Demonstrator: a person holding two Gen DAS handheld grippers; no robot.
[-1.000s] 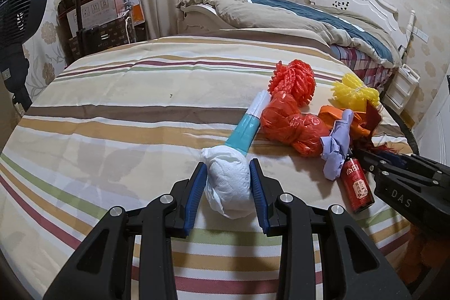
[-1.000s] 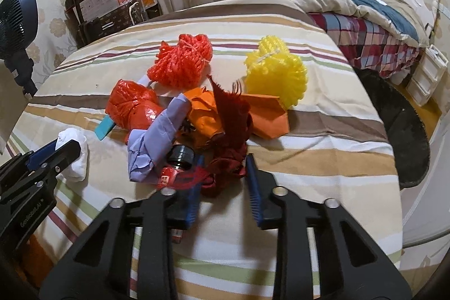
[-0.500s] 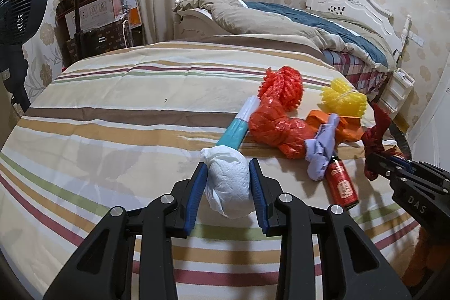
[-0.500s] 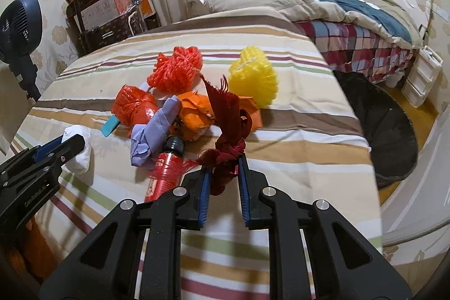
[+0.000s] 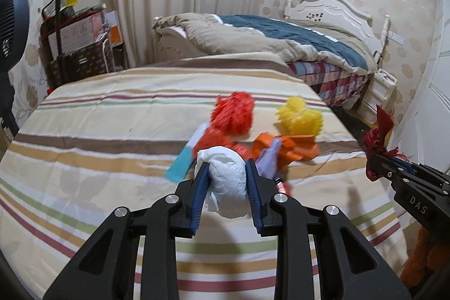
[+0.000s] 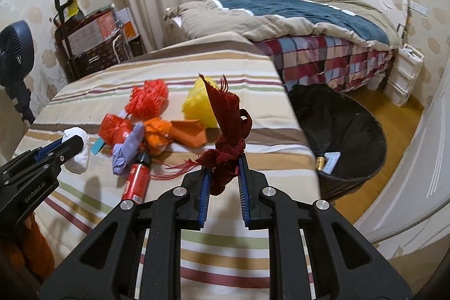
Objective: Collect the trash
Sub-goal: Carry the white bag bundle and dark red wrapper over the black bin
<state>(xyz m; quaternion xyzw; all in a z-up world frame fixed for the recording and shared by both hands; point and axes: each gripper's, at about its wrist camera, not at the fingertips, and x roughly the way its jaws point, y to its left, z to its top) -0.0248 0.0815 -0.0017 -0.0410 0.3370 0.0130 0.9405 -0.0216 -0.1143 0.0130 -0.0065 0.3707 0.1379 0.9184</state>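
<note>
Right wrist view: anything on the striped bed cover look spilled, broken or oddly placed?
Nothing spilled or broken that shows. The red can lies on its side beside the heap of wrappers, as loose trash would. The right gripper holds a dark red rag clear of the striped bed cover.

Open air between striped bedspread (image 6: pixel 225 58) edge and black bin (image 6: pixel 346 128) mouth.

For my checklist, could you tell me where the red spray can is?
In the right wrist view, the red spray can lies on the striped bedspread, left of centre, beside the lilac wrapper.
</note>
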